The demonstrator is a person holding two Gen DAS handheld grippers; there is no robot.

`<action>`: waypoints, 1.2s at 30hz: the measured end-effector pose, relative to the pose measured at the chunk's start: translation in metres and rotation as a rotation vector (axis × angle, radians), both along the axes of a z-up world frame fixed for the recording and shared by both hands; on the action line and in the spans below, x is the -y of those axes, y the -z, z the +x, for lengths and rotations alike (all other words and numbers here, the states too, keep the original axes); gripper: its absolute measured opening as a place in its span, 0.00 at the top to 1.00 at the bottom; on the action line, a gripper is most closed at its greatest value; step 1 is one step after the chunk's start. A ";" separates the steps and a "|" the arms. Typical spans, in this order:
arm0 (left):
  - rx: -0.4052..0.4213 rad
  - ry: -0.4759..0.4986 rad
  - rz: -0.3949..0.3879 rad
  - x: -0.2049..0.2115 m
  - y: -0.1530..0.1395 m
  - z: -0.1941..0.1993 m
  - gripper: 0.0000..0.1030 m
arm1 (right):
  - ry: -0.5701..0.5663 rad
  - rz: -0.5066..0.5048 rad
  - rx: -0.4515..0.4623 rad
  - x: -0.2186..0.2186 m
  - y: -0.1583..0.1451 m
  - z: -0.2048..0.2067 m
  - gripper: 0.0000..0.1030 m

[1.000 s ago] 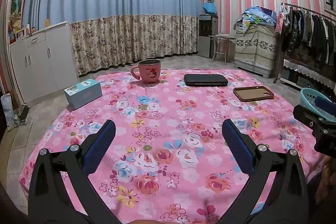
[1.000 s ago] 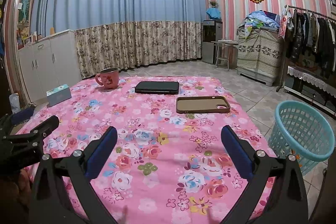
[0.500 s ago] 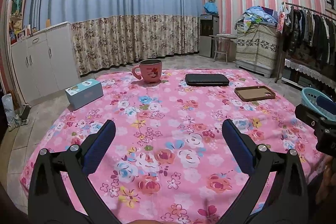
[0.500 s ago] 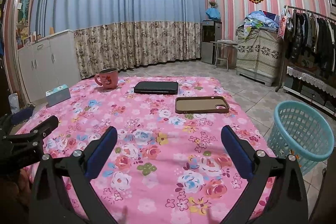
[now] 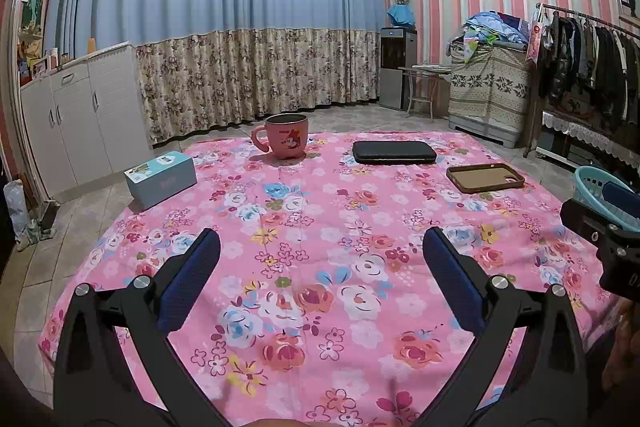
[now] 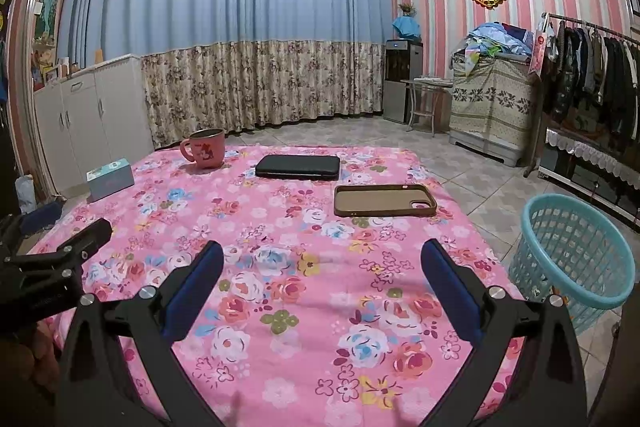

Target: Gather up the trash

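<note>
Table (image 6: 280, 347) under pink flowered cloth.
Basket (image 6: 576, 251) on floor beside table's right edge; light, open top.
Black case (image 6: 298, 167), far middle; stiff, flat.
Phone case (image 6: 384, 200), nearer basket; light, likely bendy, pinch across long edge.
Box (image 5: 160, 179), left edge; light card, take by sides.
Mug (image 5: 286, 139), far side; rigid.
Left gripper (image 5: 320, 247), right gripper (image 6: 322, 259): both spread wide, empty, above cloth.

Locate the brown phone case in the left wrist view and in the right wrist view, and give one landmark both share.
Left wrist view: the brown phone case lies right of centre on the pink floral cloth, right of the black case.
Right wrist view: the brown phone case lies just right of centre, nearer than the black case.
Shared landmark: the pink mug at the cloth's far edge.
</note>
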State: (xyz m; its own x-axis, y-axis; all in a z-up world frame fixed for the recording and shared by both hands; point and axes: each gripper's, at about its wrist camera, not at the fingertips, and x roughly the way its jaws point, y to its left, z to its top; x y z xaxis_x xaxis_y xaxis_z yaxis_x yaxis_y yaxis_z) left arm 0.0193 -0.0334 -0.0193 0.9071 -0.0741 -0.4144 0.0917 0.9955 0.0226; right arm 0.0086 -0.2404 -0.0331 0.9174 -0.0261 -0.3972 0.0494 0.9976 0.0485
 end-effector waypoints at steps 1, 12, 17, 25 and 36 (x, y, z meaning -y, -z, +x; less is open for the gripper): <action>0.000 0.001 -0.001 0.000 0.000 0.000 0.05 | -0.001 0.002 -0.002 0.000 0.000 0.000 0.06; 0.000 -0.001 0.005 -0.001 0.001 0.001 0.05 | -0.003 0.001 -0.005 -0.001 -0.001 0.000 0.06; 0.000 0.001 0.006 0.000 0.001 0.001 0.05 | -0.002 -0.002 -0.003 -0.001 -0.002 0.000 0.06; 0.000 0.000 0.005 -0.001 0.001 0.001 0.05 | -0.002 -0.003 -0.004 -0.001 -0.002 -0.001 0.06; 0.000 0.001 0.008 0.000 0.001 0.001 0.05 | -0.003 -0.001 -0.005 -0.001 -0.002 0.000 0.06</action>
